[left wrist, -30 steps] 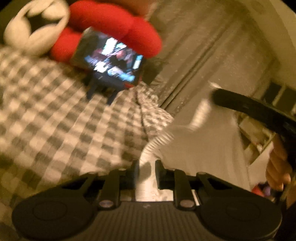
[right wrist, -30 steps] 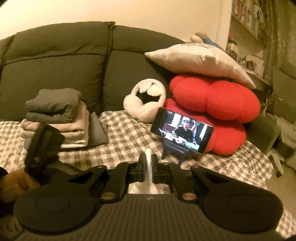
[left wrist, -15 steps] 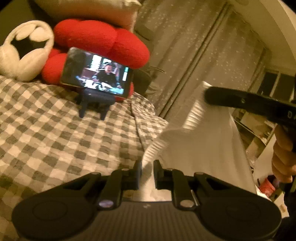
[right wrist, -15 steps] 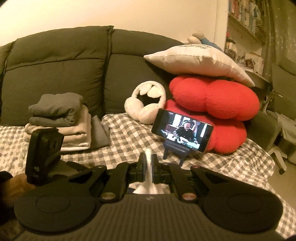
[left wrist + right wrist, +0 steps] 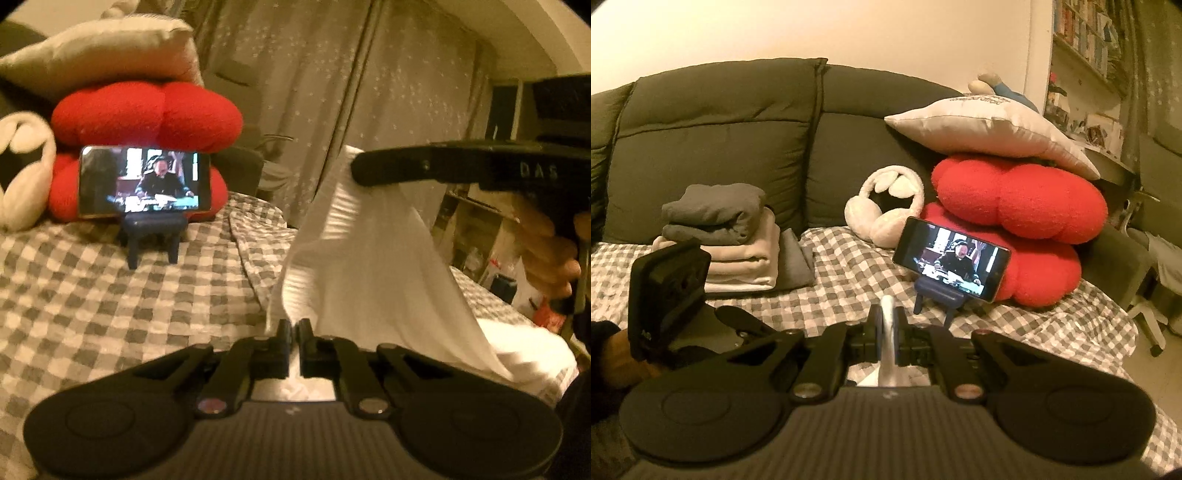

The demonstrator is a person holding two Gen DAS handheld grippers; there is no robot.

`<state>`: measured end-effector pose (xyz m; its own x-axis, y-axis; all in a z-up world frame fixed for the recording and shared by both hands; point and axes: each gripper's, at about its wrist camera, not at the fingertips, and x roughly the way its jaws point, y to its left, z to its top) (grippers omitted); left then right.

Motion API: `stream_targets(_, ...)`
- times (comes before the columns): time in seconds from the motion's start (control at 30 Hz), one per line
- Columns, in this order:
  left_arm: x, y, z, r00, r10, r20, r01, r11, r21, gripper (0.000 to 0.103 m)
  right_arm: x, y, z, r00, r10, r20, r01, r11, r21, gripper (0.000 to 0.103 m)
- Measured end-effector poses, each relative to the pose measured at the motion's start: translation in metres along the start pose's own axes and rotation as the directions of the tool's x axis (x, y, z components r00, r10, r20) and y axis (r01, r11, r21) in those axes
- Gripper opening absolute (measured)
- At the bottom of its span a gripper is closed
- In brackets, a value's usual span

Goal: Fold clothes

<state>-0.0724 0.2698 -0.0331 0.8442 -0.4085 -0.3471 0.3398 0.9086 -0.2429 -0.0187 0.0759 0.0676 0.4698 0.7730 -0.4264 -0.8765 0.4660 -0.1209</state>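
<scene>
My left gripper point(image 5: 294, 328) has just been closing and now pinches the white cloth point(image 5: 369, 266) rising ahead of it; my right gripper point(image 5: 886, 325) clamps another edge, so I can start folding.

Ribbed white cloth garment point(image 5: 369, 266)

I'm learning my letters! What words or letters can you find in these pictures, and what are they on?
"DAS": raised letters on the right tool's black body.
Dark writing on the grey pillow's top edge: too blurred to read.
Book spines on the shelf: too small.
Phone: video only, no readable words.
</scene>
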Motion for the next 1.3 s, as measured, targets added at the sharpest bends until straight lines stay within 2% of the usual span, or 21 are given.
stream_targets(0.1,0.003,0.0,0.0,1.0,0.007,-0.016,-0.007,1.0,0.003,0.004,-0.004,-0.003,-0.001,1.0,0.014,0.013,-0.014,1.0,0.007,0.006)
stream_targets(0.2,0.009,0.007,-0.002,0.998,0.047,-0.037,-0.048,0.998,-0.032,0.005,-0.004,0.003,-0.001,0.997,0.077,0.022,-0.077,0.997,0.0,0.006)
stream_targets(0.33,0.012,0.018,-0.002,0.993,0.107,-0.039,-0.11,0.989,-0.099,0.007,0.003,0.026,-0.002,0.987,0.163,-0.013,-0.163,0.984,-0.078,0.006)
stream_targets(0.43,0.017,0.022,-0.004,0.986,0.149,-0.075,-0.157,0.981,-0.118,0.008,0.012,0.036,-0.007,0.98,0.191,-0.056,-0.196,0.975,-0.102,0.006)
stream_targets(0.5,0.018,0.024,-0.004,0.987,0.136,-0.088,-0.146,0.981,-0.13,0.01,0.017,0.041,-0.011,0.973,0.213,-0.082,-0.222,0.969,-0.107,0.006)
stream_targets(0.57,0.019,0.028,-0.004,0.988,0.114,-0.102,-0.129,0.98,-0.151,0.019,0.02,0.047,-0.015,0.964,0.242,-0.107,-0.254,0.96,-0.118,0.006)
stream_targets(0.63,0.022,0.033,-0.005,0.987,0.098,-0.129,-0.12,0.977,-0.177,0.02,0.022,0.053,-0.019,0.957,0.261,-0.126,-0.277,0.951,-0.134,0.006)
stream_targets(0.7,0.022,0.035,-0.006,0.986,0.083,-0.145,-0.109,0.976,-0.188,0.021,0.024,0.054,-0.02,0.957,0.26,-0.131,-0.277,0.952,-0.133,0.007)
stream_targets(0.8,0.016,0.047,-0.005,0.989,-0.001,-0.148,-0.034,0.971,-0.236,0.024,0.024,0.05,-0.021,0.957,0.26,-0.13,-0.276,0.953,-0.122,0.007)
stream_targets(1.07,-0.009,0.085,0.0,0.994,0.012,-0.11,-0.05,0.936,-0.347,0.025,0.033,0.041,-0.027,0.973,0.186,-0.135,-0.198,0.977,-0.083,0.007)
stream_targets(1.2,-0.012,0.087,0.002,0.995,0.009,-0.102,-0.045,0.933,-0.357,0.025,0.049,0.061,-0.036,0.96,0.207,-0.188,-0.232,0.965,-0.124,0.007)
stream_targets(1.3,-0.015,0.085,0.003,0.996,0.001,-0.093,-0.034,0.935,-0.352,0.026,0.062,0.086,-0.048,0.945,0.186,-0.269,-0.244,0.948,-0.206,0.007)
